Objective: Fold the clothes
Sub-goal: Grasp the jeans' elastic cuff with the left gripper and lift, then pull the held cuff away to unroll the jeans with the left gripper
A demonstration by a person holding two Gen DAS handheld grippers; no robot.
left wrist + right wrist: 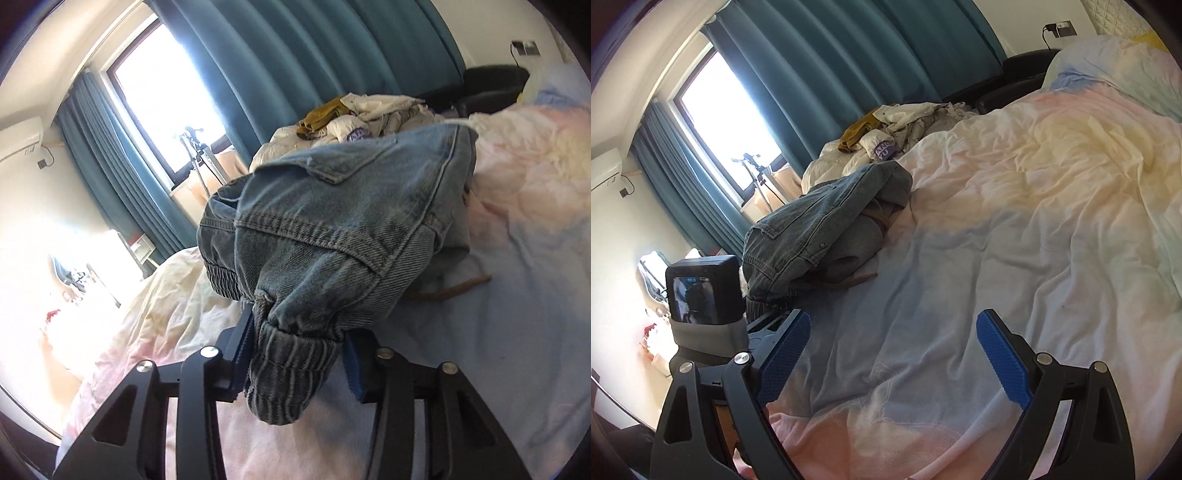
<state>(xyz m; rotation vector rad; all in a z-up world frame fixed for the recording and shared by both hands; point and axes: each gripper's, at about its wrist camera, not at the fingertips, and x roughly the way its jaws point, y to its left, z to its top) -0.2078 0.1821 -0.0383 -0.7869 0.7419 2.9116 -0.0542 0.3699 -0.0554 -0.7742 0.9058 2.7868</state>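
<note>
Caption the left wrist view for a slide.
Left gripper clamps the ribbed cuff of a denim jacket heaped on a pastel duvet.

Daylight poured through the window (162, 99), blown out to white glare; fisheye edges curved and darkened, with slight blur.

The bed (1015, 229) wears a rumpled pastel duvet. A denim jacket (820, 229) lies bunched near its left edge, with a heap of pale clothes (905, 125) at the far corner.
</note>
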